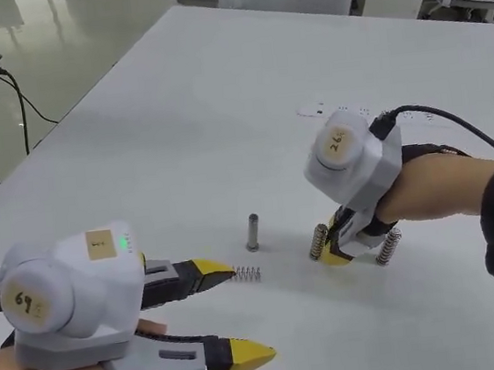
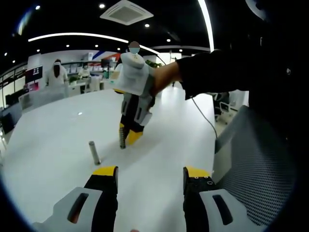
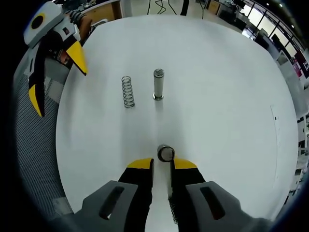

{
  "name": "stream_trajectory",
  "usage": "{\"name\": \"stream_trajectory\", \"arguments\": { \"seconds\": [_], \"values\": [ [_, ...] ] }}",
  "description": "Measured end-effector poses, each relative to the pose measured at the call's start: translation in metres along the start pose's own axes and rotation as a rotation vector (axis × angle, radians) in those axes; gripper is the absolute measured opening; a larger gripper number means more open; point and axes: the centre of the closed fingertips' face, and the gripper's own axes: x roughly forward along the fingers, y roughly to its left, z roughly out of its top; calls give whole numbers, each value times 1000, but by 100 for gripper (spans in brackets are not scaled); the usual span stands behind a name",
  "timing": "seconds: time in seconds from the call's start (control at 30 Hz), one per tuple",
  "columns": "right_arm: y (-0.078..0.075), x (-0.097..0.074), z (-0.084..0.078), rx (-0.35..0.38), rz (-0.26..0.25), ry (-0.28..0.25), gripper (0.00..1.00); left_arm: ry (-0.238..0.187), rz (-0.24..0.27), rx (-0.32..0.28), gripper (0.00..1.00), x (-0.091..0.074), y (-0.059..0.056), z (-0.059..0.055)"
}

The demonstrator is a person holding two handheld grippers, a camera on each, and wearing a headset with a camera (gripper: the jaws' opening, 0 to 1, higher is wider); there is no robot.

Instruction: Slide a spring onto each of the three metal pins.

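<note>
A bare metal pin point(image 1: 253, 231) point(image 3: 158, 83) point(image 2: 93, 152) stands upright mid-table. One loose spring point(image 1: 247, 273) point(image 3: 127, 91) lies beside it, just off the upper tip of my open left gripper point(image 1: 234, 314) point(image 2: 149, 174). My right gripper point(image 1: 334, 252) point(image 3: 161, 165) points down between two pins that wear springs point(image 1: 317, 241) point(image 1: 389, 245). Its jaws are nearly closed, with a thin gap. The top of one sprung pin point(image 3: 165, 153) point(image 2: 122, 136) sits right at its tips; I cannot tell if they pinch it.
A white power strip point(image 1: 336, 109) lies on the white table point(image 1: 180, 139) behind my right hand, and a black cable point(image 1: 434, 115) runs from that gripper. The table's left edge drops to the floor. A mesh chair point(image 2: 260, 164) is at the near side.
</note>
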Motion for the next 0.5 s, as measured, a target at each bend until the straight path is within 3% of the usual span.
{"name": "stream_trajectory", "arguments": {
  "seconds": [0.5],
  "values": [
    [11,-5,-10,12,1,1,11,1,1,5,49,0,0,1]
  ]
}}
